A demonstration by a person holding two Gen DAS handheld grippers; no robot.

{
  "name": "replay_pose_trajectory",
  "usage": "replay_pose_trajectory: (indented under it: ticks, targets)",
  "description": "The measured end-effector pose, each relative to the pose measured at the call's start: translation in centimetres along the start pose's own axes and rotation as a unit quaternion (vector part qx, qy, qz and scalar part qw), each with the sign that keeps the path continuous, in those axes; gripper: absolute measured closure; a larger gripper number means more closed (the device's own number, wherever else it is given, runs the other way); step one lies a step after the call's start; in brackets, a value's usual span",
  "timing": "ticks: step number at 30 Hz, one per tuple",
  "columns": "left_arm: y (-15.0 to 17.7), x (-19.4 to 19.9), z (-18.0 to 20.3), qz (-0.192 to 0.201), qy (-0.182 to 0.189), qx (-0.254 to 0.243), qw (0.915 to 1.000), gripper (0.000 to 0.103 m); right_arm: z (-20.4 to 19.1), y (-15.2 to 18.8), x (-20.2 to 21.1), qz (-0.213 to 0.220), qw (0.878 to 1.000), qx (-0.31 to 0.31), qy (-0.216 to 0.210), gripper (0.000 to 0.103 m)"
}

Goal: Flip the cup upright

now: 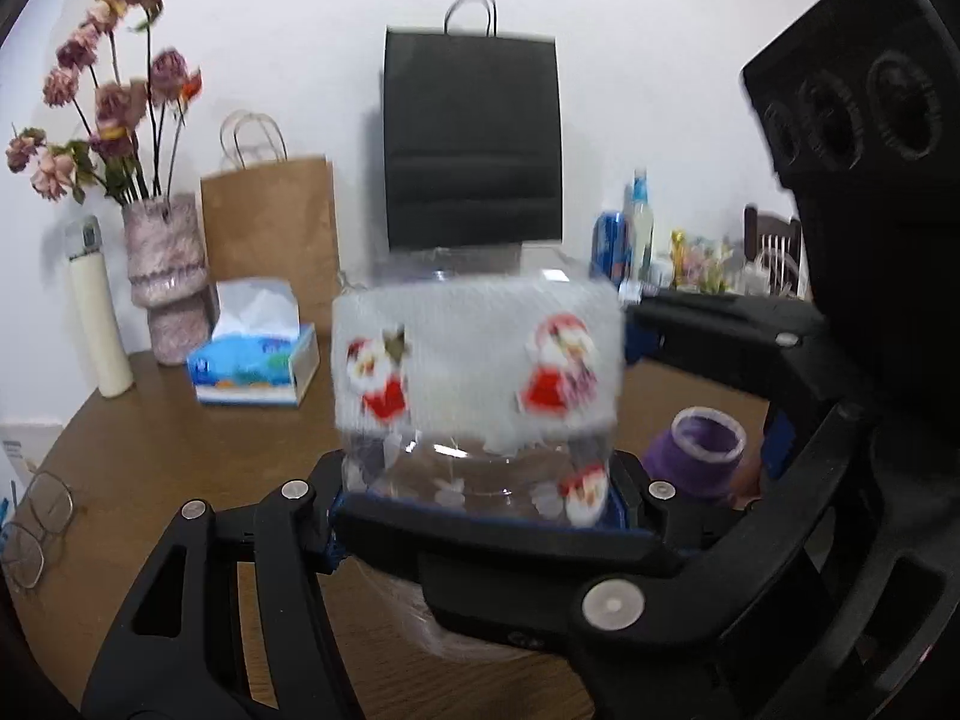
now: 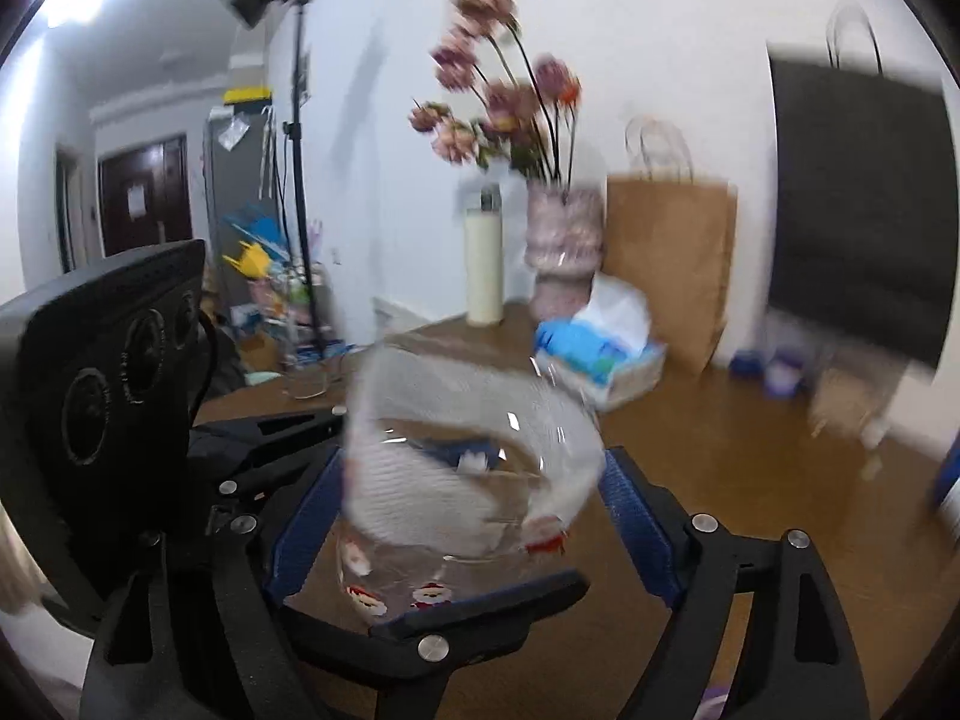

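The cup (image 1: 477, 384) is clear plastic with a white knitted sleeve carrying red Santa figures. It is blurred by motion and held above the wooden table (image 1: 180, 450). My left gripper (image 1: 480, 501) is shut on the cup's clear end below the sleeve. In the right wrist view the cup (image 2: 474, 474) lies tilted between my right gripper's (image 2: 474, 516) blue fingers (image 2: 636, 522), which stand wide on either side; I cannot see them touching it. The right gripper's body (image 1: 852, 240) fills the right of the left wrist view.
At the back of the table stand a vase of dried flowers (image 1: 165, 276), a cream bottle (image 1: 99, 324), a tissue box (image 1: 252, 360), a brown paper bag (image 1: 270, 240) and a black bag (image 1: 474, 138). Glasses (image 1: 36, 522) lie at the left edge. A purple cup (image 1: 702, 450) sits at the right.
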State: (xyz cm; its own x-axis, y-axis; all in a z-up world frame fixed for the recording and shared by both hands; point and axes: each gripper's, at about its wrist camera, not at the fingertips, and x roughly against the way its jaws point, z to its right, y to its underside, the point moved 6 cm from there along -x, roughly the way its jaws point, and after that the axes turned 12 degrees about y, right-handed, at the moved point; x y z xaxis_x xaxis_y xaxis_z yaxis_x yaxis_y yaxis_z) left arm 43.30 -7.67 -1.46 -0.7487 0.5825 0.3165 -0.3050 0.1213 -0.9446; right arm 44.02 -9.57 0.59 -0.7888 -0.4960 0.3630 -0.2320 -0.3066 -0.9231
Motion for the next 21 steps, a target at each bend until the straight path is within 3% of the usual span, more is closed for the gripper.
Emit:
replay_pose_trajectory:
  ticks: [4,7,10,12,19,21]
  targets:
    - [-2.1,-0.1,-0.4,0.024,-0.010,0.005,0.9997,0.045,0.2,-2.8,1.4,0.053,0.996,0.060,0.034,0.015]
    - [-2.6,-1.3,-0.9,0.023,-0.013,0.009,0.9996,0.045,1.3,-3.3,0.4,0.047,0.997,0.059,0.012,0.014]
    - [-1.2,-3.4,-1.8,-0.015,-0.004,0.038,0.9991,0.046,2.8,-2.0,-2.0,0.000,0.999,0.031,-0.009,0.014]
    - [-0.3,-3.2,-1.3,-0.016,-0.008,0.039,0.9991,0.046,2.7,-1.6,-2.0,-0.010,1.000,0.029,0.001,0.014]
    - [1.7,0.1,0.4,-0.025,0.019,0.042,0.9986,0.045,-0.2,0.8,3.4,0.047,0.996,0.021,0.075,0.014]
    - [2.6,0.6,1.2,-0.046,0.012,0.028,0.9985,0.045,-0.5,2.6,4.7,0.057,0.996,-0.010,0.064,0.014]
